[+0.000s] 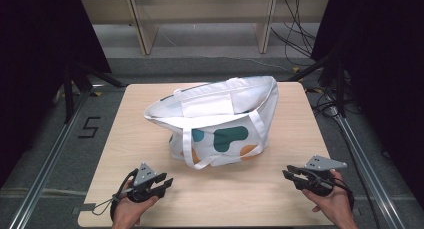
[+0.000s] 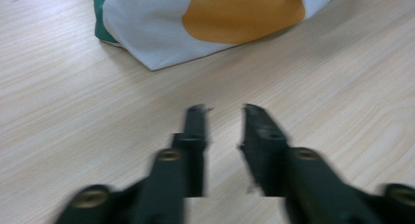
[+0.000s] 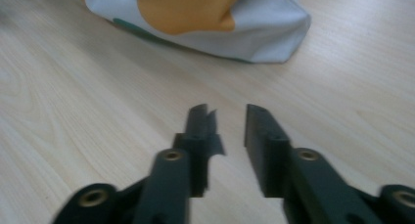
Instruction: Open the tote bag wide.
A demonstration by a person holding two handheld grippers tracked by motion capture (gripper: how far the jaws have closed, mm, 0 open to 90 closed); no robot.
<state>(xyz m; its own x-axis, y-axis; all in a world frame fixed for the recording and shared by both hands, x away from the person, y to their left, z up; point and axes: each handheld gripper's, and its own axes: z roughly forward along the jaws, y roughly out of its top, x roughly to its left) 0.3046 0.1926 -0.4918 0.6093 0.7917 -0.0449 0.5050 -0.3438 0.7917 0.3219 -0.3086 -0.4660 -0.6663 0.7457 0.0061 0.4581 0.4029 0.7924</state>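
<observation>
White bag (image 1: 220,121) sits open on the wooden table (image 1: 150,199)
Left gripper (image 1: 167,183) and right gripper (image 1: 286,173) wait near it; both have jaws a little apart, holding nothing

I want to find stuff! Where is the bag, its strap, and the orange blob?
Bag (image 1: 210,106), high view, on its white inner lining.
Strap (image 1: 187,146), high view, on the loop hanging down the front.
Orange blob (image 2: 242,13), left gripper view, middle of the patch.

High view overhead facing forward, tool views low, sharing bag (image 1: 220,121)
</observation>
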